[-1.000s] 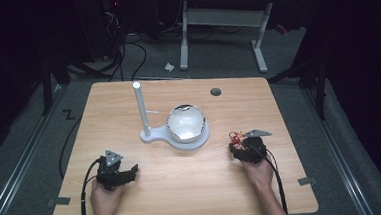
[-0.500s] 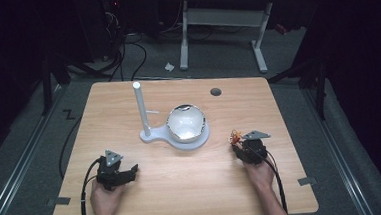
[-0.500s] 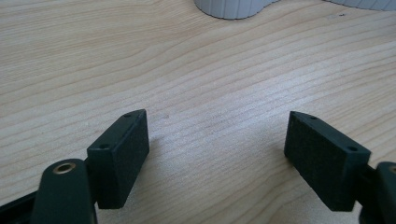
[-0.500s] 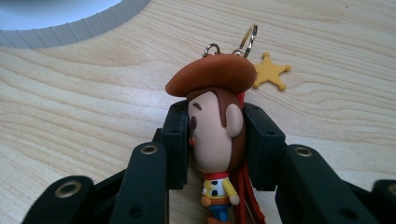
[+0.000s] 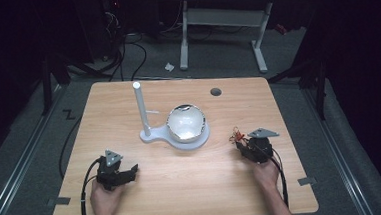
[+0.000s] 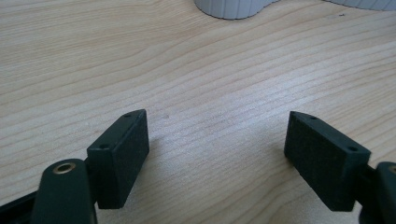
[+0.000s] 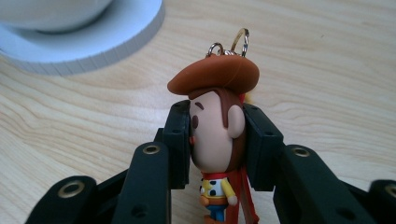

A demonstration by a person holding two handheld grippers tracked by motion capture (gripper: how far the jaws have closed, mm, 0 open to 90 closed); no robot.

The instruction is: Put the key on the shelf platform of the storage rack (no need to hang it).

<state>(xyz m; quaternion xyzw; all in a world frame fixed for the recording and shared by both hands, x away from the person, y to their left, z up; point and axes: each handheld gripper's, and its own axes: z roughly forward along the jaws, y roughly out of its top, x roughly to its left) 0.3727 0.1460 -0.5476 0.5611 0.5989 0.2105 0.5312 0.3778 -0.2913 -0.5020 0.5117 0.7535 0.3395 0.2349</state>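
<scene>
Dim room, grey floor (image 5: 24, 132), white-legged desk (image 5: 221, 20) behind, black cables (image 5: 125, 51)

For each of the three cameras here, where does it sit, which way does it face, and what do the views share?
High view: above the person's side, facing forward and down on the table; both forearms, left gripper and right gripper show.
Left gripper view: on that gripper, along its open jaws over bare wood.
Right gripper view: along jaws shut on a cowboy keychain.
Shared: the white stand appears in all.
</scene>
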